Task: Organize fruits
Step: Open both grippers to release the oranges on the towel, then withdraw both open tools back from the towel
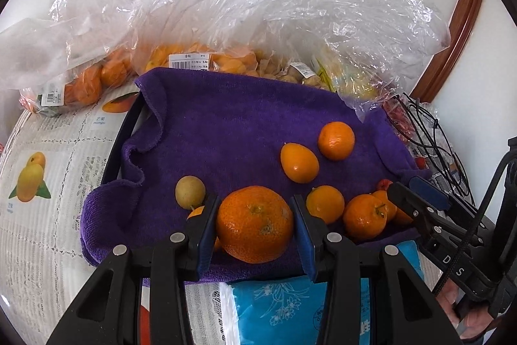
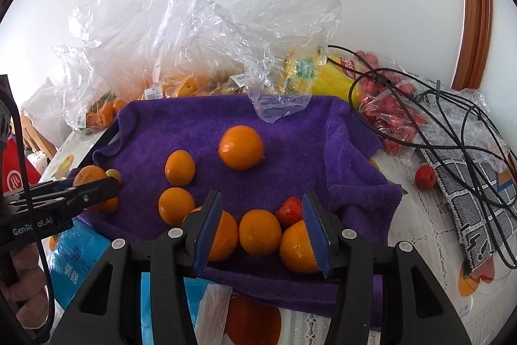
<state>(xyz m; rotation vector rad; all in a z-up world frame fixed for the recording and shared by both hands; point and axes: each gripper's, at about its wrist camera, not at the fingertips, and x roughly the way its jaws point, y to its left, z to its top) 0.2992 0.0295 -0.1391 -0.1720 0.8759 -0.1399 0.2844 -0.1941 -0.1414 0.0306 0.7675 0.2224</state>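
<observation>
A purple towel [image 1: 210,125] covers a black tray and carries several loose fruits. My left gripper [image 1: 254,201] is shut on a large orange tangerine [image 1: 255,223], its blue pads pressing both sides just above the towel's near edge. Close by lie a small yellow-green fruit [image 1: 190,192], an oval kumquat [image 1: 299,162] and a mandarin [image 1: 336,140]. My right gripper [image 2: 261,198] stands open over the towel's near edge. A small orange [image 2: 260,231] sits between its pads with gaps on both sides, and a red fruit [image 2: 290,210] lies just beyond. The left gripper [image 2: 97,186] shows at the left.
Crumpled clear plastic bags [image 1: 258,5] holding more fruit line the back against the wall. A bag of red fruit [image 2: 394,118] and black cables [image 2: 452,131] lie at the right, with one loose red fruit [image 2: 426,177]. A blue packet [image 1: 281,309] lies under the grippers.
</observation>
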